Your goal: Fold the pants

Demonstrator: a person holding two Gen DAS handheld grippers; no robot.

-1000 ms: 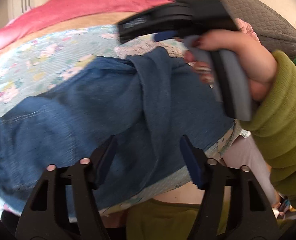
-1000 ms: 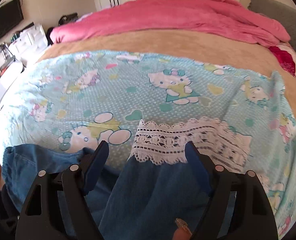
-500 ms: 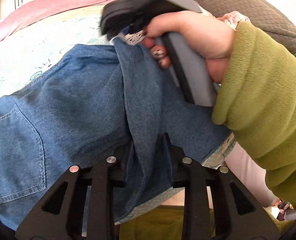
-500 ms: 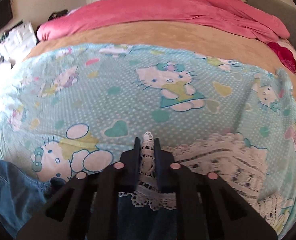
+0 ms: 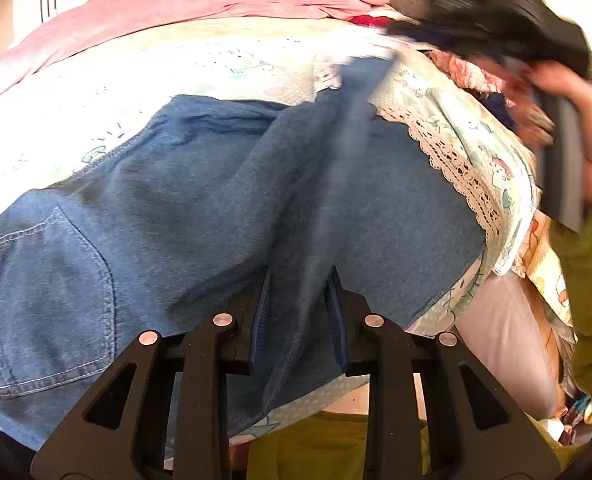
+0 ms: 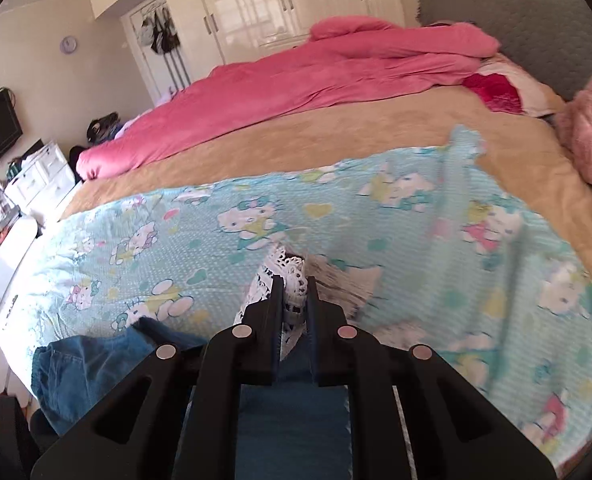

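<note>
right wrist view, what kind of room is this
A bedroom, most likely: a wide bed carries a pink duvet and a cartoon-print sheet, and white wardrobe doors line the far wall.

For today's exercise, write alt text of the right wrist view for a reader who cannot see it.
The right gripper, jaws shut on the white lace hem of blue denim pants, lifts it above a bed. A pale blue cartoon-cat sheet covers the near part, with a tan blanket and a pink duvet beyond it, before white wardrobes.
</note>
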